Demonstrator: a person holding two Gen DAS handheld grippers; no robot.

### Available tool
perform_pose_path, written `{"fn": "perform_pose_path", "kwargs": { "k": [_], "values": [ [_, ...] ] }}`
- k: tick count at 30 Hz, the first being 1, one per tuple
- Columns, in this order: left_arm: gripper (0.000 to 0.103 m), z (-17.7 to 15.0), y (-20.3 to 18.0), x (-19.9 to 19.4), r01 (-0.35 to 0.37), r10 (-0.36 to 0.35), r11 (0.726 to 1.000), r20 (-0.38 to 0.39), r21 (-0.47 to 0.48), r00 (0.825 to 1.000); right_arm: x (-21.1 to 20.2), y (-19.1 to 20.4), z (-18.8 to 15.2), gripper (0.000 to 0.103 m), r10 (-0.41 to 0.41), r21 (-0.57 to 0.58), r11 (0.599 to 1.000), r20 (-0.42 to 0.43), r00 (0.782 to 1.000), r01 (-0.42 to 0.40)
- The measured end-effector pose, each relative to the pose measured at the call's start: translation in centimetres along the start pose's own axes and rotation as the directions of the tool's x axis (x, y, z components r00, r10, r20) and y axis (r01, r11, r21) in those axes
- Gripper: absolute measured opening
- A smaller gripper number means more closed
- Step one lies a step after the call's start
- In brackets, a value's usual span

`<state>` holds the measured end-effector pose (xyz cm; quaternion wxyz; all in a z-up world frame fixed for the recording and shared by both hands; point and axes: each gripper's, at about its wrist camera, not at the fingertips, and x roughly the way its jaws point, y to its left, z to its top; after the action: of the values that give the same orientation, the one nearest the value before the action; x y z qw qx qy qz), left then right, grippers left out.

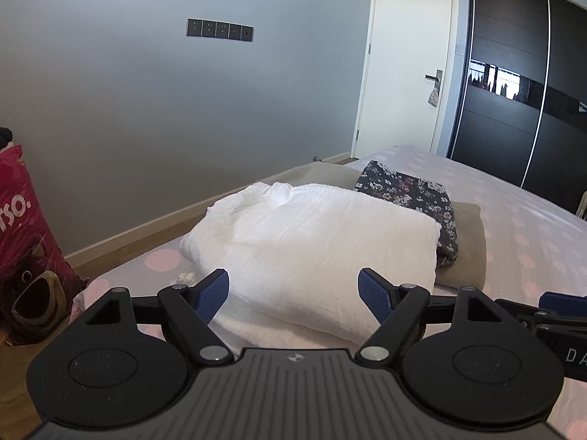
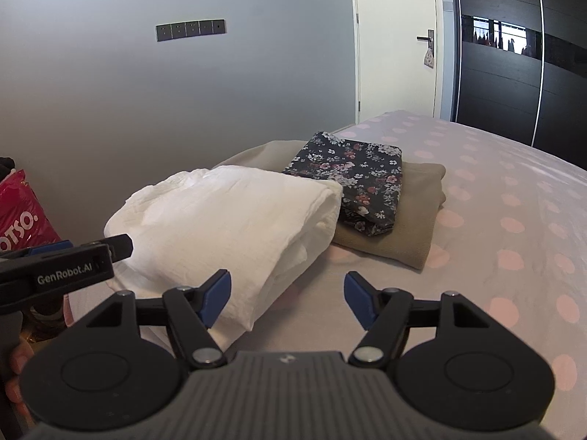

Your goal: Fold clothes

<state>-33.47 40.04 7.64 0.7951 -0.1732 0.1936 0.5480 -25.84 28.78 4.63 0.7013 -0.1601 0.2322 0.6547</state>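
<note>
Both tongs gape wide, holding nothing: left tongs [image 1: 293, 295] w/ the folded white garment [image 1: 312, 245] between the pads, right tongs [image 2: 288, 299] at its right corner, over bare bed [image 2: 513, 201]. Red bag [image 1: 22, 242] far left past bed edge. Floral piece [image 2: 352, 179] on beige piece [image 2: 396, 234] touches white's far-right side; sheet open rightward.
</note>
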Motion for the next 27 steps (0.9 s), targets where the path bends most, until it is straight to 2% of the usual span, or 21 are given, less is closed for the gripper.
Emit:
{"fn": "perform_pose_path", "kwargs": {
  "k": [4, 11, 15, 20, 27],
  "values": [
    [0.077, -0.7, -0.6, -0.2, -0.012, 0.012, 0.999, 0.001, 0.035, 1.0, 0.3, 0.1, -0.3, 0.073, 0.008, 0.007, 1.0, -0.004, 1.0, -0.008],
    [0.078, -0.7, 0.1, -0.7, -0.009, 0.009, 1.0, 0.028, -0.029, 1.0, -0.1, 0.2, -0.9, 0.073, -0.006, -0.001, 1.0, 0.063, 0.998, 0.006],
    [0.078, -0.8, -0.2, -0.8, 0.003, -0.003, 1.0, 0.022, -0.011, 1.0, -0.2, -0.1, -1.1, 0.073, -0.02, 0.027, 0.999, 0.096, 0.995, 0.017],
    [0.078, -0.9, -0.7, -0.7, -0.01, 0.009, 0.999, 0.012, 0.035, 1.0, 0.0, 0.1, -1.3, 0.073, 0.019, 0.011, 1.0, 0.071, 0.997, -0.02],
    [0.078, -1.1, -1.2, -0.6, -0.013, 0.013, 0.997, -0.006, 0.075, 1.0, 0.4, 0.8, -1.8, 0.073, 0.023, -0.014, 1.0, 0.039, 0.999, -0.023]
  ]
}}
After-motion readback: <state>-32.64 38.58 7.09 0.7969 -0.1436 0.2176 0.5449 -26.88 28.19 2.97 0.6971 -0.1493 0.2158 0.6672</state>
